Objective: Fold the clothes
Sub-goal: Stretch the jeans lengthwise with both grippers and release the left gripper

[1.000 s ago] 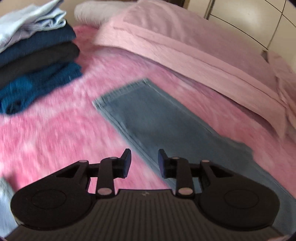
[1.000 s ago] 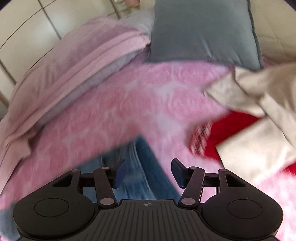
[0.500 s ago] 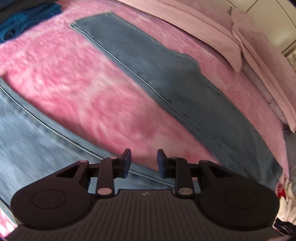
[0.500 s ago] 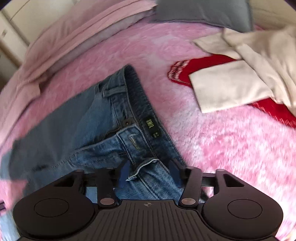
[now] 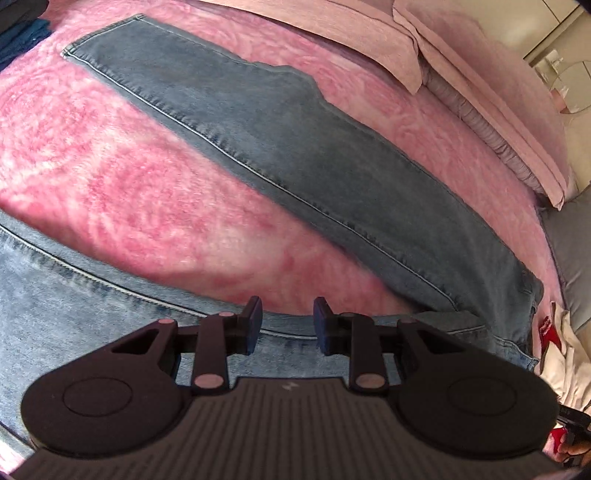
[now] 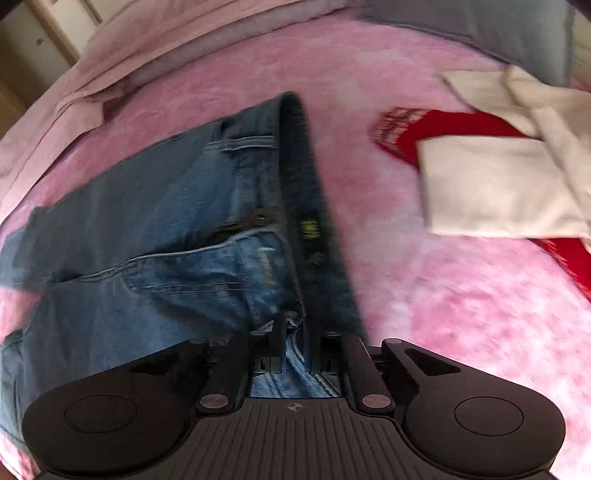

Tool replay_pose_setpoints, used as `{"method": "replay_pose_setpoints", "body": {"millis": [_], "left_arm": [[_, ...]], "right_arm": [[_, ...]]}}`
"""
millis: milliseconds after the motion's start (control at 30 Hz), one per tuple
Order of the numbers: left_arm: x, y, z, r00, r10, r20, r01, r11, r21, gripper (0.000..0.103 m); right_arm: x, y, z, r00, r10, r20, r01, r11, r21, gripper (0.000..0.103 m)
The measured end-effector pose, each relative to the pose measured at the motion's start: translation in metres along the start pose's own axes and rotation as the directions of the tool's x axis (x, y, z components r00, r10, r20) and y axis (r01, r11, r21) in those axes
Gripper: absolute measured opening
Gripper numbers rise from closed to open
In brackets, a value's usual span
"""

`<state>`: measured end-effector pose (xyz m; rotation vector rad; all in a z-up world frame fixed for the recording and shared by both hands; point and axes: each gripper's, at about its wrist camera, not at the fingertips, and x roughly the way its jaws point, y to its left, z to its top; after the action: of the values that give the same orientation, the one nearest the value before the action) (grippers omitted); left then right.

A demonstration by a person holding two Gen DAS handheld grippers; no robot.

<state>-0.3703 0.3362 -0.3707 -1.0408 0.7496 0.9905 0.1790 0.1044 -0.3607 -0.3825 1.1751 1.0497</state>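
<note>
One jeans (image 6: 177,229) waistband pinched by right gripper (image 6: 295,332), green label unreadable, left gripper (image 5: 287,325) open.

A pink blanket (image 6: 424,295) covers the bed; a grey pillow (image 6: 480,26) and pale pink pillows (image 5: 480,74) lie along its far edge.

right gripper (image 6: 295,334): open → closed on jeans (image 6: 184,236) waistband | left gripper (image 5: 287,321): lowered
</note>
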Motion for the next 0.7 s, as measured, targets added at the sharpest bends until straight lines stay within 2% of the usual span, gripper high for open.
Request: {"method": "replay_pose_setpoints", "body": {"millis": [133,200,333,500,600,700], "left_arm": [[0.004,-0.009,0.004,1.0,0.005,0.004,-0.005,1.0,0.011,0.024],[0.006,-0.012,0.006,1.0,0.017,0.011,-0.017,1.0,0.015,0.024],[0.009,-0.013,0.017,1.0,-0.006,0.026,0.006,1.0,-0.018,0.024],[0.014,-0.015,0.035,0.998,-0.043,0.045,0.045,0.998,-0.046,0.024],[0.021,-0.023,0.04,0.997,-0.068,0.035,0.069,0.997,-0.045,0.024],[0.028,-0.031,0.037,0.997,-0.071,0.016,0.072,0.997,-0.041,0.024]], "right_arm": [[0.0,-0.001,0.011,1.0,0.014,0.008,-0.014,1.0,0.018,0.014],[0.002,0.002,0.027,0.997,0.051,0.052,-0.051,0.999,-0.002,0.014],[0.029,-0.003,0.058,0.992,0.111,0.066,-0.111,0.994,-0.006,0.014],[0.063,-0.013,0.084,0.972,0.228,0.063,-0.228,0.974,0.002,0.015],[0.079,-0.018,0.095,0.963,0.263,0.067,-0.262,0.965,-0.017,0.016],[0.089,-0.025,0.105,0.944,0.321,0.077,-0.321,0.947,-0.003,0.017]]}}
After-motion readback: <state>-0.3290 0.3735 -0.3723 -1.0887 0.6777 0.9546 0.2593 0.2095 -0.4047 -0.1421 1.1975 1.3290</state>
